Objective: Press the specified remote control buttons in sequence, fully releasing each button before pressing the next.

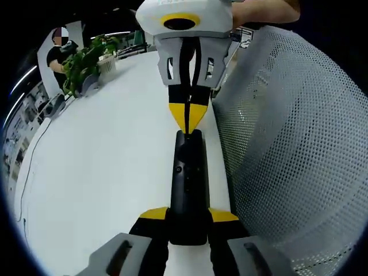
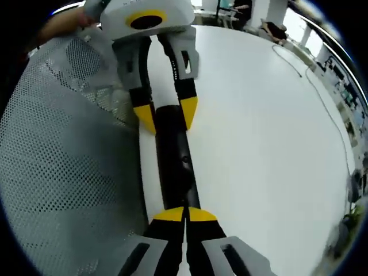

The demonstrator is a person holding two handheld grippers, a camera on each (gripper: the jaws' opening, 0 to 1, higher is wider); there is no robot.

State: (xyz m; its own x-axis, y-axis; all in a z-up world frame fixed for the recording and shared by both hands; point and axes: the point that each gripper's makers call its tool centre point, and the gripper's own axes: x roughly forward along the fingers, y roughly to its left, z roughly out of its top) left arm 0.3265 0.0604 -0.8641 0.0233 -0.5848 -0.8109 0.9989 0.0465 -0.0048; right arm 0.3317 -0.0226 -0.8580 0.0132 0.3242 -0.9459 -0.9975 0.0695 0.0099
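A long black remote (image 1: 188, 184) lies lengthwise along the white table's (image 1: 103, 161) edge. My left gripper (image 1: 188, 215) is shut on its near end, with one yellow tip on each side. My right gripper (image 1: 188, 115) comes in from the top of the left gripper view. Its jaws are shut, and the joined yellow tips rest at the remote's far end. In the right gripper view the same shut tips (image 2: 185, 214) touch the near end of the remote (image 2: 175, 167). Beyond them, my left gripper (image 2: 167, 114) clamps its other end.
A grey mesh chair back (image 1: 287, 149) stands close against the table edge beside the remote, also seen as the mesh chair back (image 2: 63, 161). A potted plant (image 1: 86, 60) and a person (image 1: 60, 49) are at the far end. A thin cable (image 2: 322, 98) runs across the table.
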